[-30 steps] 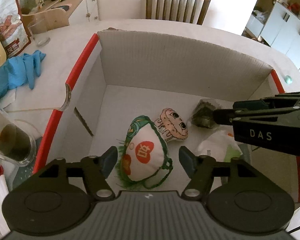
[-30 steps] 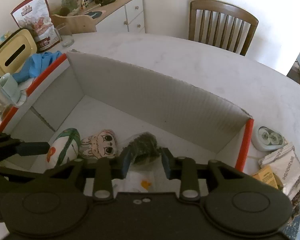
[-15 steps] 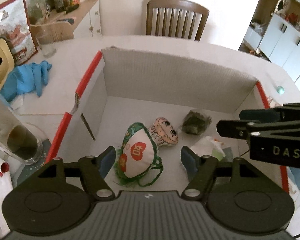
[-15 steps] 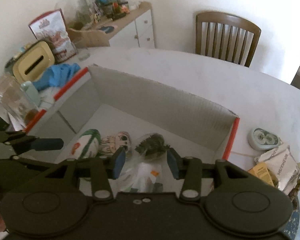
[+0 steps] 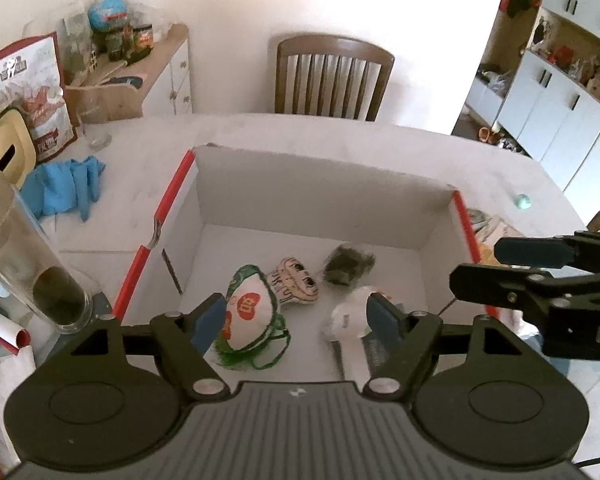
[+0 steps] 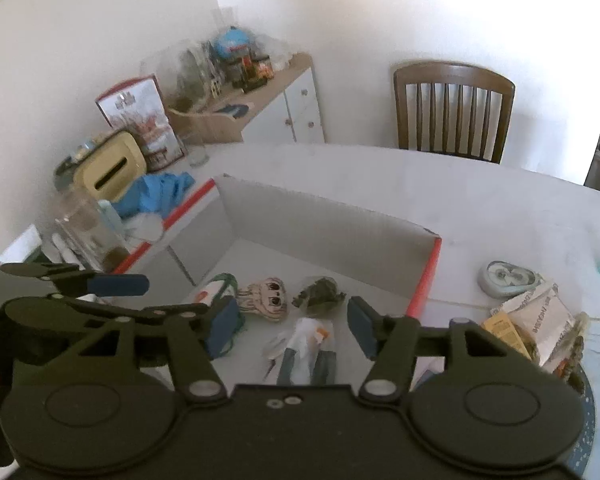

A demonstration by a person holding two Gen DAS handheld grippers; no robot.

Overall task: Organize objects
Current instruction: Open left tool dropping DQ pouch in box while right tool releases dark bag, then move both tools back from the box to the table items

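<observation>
Cardboard, white inside with red edges, forms the open box (image 5: pixel 320 184) we hold both tools above on the pale table (image 5: pixel 148 168). Our left gripper (image 5: pixel 296 316) hangs over the near part of the box with its jaws spread wide and nothing between them. Our right gripper (image 6: pixel 288 322) is likewise spread apart and empty, hovering beside the left one; from the left wrist view its black frame reaches in at the right edge.

On the box floor we see four things. A white pouch with red and green print (image 5: pixel 248 312) lies nearest the left wall, its green cord trailing toward us. Just beside it, touching or nearly so, is a small cartoon-face plush (image 5: pixel 296 284). A clear bag of dark green stuff (image 5: pixel 346 266) sits near the right wall, a little apart from the plush. A white plastic packet (image 6: pixel 304 340) lies closer to us, below the dark bag.

Outside the box, a blue cloth (image 5: pixel 64 192) lies to the left, a tall glass (image 5: pixel 32 264) stands at the near left, and a wooden chair (image 5: pixel 332 76) stands behind the table.
</observation>
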